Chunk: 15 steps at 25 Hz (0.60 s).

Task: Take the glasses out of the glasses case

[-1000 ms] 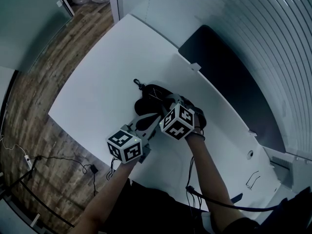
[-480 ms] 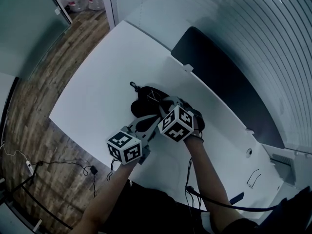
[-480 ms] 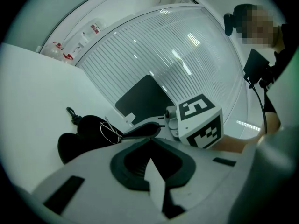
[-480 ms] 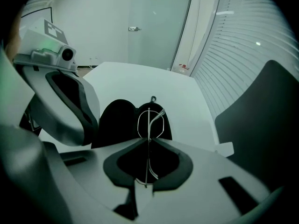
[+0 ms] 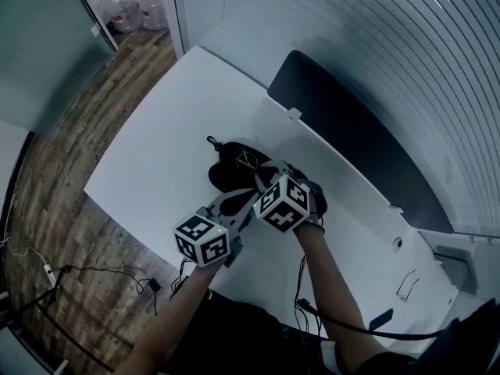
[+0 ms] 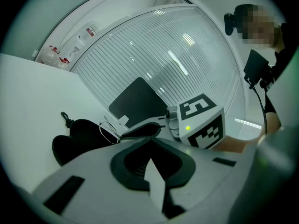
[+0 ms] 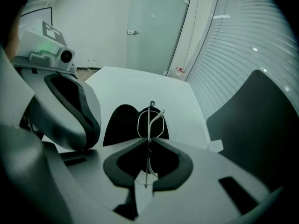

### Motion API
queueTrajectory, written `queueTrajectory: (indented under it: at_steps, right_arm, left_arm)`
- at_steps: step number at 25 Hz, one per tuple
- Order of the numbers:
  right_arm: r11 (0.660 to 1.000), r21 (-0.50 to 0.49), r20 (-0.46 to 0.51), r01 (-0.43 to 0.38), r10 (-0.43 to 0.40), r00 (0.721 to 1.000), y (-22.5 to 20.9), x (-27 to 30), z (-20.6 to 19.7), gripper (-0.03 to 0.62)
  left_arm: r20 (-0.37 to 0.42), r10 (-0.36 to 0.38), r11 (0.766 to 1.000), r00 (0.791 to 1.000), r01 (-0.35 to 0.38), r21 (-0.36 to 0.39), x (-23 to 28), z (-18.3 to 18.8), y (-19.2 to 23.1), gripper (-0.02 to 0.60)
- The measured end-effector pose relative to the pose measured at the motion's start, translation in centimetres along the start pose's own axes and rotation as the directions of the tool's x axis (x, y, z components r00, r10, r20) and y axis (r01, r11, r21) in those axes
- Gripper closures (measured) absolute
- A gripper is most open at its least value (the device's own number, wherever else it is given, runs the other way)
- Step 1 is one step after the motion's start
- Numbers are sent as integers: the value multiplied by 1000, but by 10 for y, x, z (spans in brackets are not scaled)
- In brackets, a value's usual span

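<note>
A black glasses case (image 5: 225,176) lies open on the white table (image 5: 156,155). My right gripper (image 5: 262,170) is shut on the thin wire glasses (image 5: 245,160) just above the case. In the right gripper view the glasses (image 7: 150,119) stand edge-on between the closed jaws of that gripper (image 7: 149,139), with the case (image 7: 120,124) behind. My left gripper (image 5: 234,199) hovers at the case's near side. Its jaws (image 6: 151,139) meet with nothing between them. The left gripper view shows the case (image 6: 74,139) off to the left and the glasses (image 6: 108,132) there too.
A black panel (image 5: 344,131) stands along the table's far edge before a ribbed wall. Water bottles (image 5: 137,2) sit on the wooden floor at the far left. Cables (image 5: 117,272) trail on the floor below the table's near edge.
The head view has swung a little, so the table sits lower left. Both grippers stay over the case, and the glasses' wire rim now shows more clearly above it.
</note>
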State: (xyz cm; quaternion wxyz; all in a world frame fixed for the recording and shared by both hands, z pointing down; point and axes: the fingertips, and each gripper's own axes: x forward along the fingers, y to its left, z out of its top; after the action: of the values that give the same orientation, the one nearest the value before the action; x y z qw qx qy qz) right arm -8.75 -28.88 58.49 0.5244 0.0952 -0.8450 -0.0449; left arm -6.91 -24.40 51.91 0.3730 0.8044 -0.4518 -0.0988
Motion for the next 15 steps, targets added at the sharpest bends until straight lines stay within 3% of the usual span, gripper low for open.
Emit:
queueTrajectory:
  at_steps: [15]
  right_arm:
    - [998, 55, 1, 16, -16, 1000, 9, -24, -31, 556]
  left_arm:
    - [-29, -40, 999, 999, 41, 20, 17, -14, -30, 571]
